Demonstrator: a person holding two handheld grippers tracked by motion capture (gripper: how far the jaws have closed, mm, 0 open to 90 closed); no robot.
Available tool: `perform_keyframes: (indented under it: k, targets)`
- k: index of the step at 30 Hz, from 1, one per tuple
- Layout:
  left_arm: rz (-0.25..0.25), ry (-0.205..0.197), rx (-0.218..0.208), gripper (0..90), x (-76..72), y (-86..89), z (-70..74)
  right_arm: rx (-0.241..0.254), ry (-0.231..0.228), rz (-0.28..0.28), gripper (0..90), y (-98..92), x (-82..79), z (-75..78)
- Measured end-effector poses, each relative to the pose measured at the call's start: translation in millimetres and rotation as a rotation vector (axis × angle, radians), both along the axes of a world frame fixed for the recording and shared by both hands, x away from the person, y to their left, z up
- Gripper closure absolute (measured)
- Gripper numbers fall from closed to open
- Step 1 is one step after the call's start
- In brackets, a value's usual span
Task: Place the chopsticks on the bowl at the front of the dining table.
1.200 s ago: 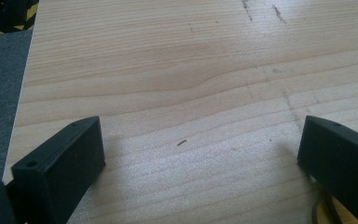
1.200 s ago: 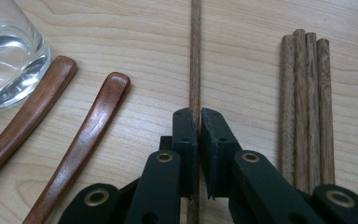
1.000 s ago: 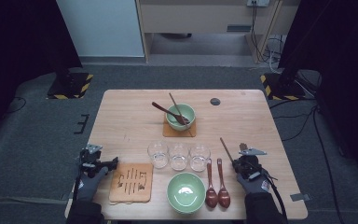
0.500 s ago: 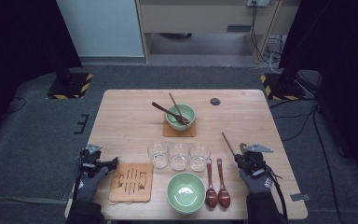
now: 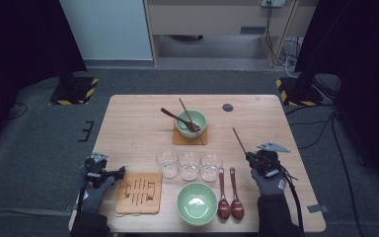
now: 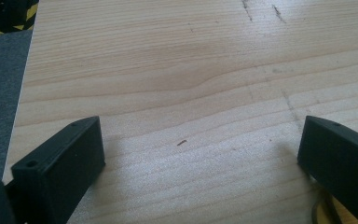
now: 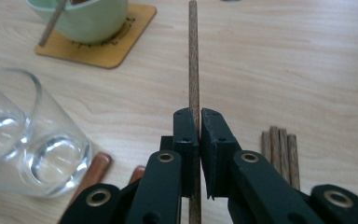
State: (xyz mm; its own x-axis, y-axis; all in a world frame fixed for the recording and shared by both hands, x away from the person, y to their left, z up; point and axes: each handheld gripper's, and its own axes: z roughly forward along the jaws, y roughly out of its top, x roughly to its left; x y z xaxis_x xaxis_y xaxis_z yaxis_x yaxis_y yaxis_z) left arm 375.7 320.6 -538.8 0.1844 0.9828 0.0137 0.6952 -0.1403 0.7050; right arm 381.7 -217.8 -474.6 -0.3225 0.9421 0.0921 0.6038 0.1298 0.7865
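No text, label, brand, number or sign is legible on anything here.

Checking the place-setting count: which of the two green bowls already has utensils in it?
The far green bowl, on the small coaster at the table's middle: a wooden spoon and a chopstick rest in it. The near green bowl, at the front edge, is empty.

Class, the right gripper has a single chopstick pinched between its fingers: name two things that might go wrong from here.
1. The right gripper pinches the chopstick near one end, so it may pivot or slip out.
2. The glasses stand beside it; a swing toward the far bowl might knock one.
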Motion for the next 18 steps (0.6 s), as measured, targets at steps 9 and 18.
perform_keyframes:
  k: [9, 18]
  targets:
    - [0.0, 0.0, 0.0, 0.0, 0.0, 0.0, 0.0, 0.019, -0.041, 0.006, 85.2, 10.3, 10.9, 18.9]
    - [0.0, 0.0, 0.0, 0.0, 0.0, 0.0, 0.0, 0.027, -0.068, 0.022, 85.2, 23.9, 24.9, 33.6]
